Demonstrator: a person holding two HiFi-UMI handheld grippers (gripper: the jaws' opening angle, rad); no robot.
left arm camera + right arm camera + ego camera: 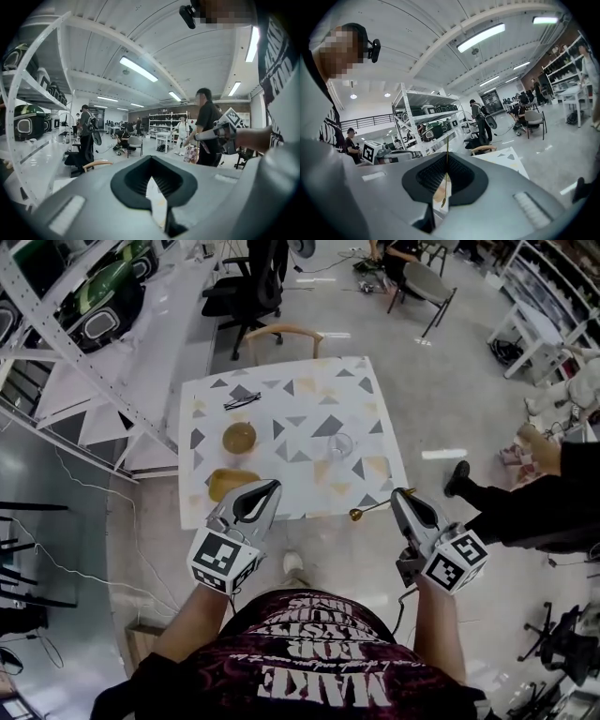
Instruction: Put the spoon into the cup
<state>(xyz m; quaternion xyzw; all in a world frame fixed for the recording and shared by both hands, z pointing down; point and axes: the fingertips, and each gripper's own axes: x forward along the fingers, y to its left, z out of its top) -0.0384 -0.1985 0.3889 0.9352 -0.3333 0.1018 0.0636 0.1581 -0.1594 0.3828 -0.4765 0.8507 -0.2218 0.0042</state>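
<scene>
A clear cup stands right of centre on the patterned table. My right gripper hovers off the table's near right corner, shut on a slim gold spoon that sticks out to the left, bowl end outward. In the right gripper view the spoon crosses the closed pads, its bowl hanging below them. My left gripper is over the table's near left edge; its jaws meet at the tips with nothing between them. The cup is hidden in both gripper views.
A brown bowl and a yellow dish lie on the table's left half, with a dark utensil at the far left. A wooden chair stands behind the table, metal shelving on the left, and a person's legs on the right.
</scene>
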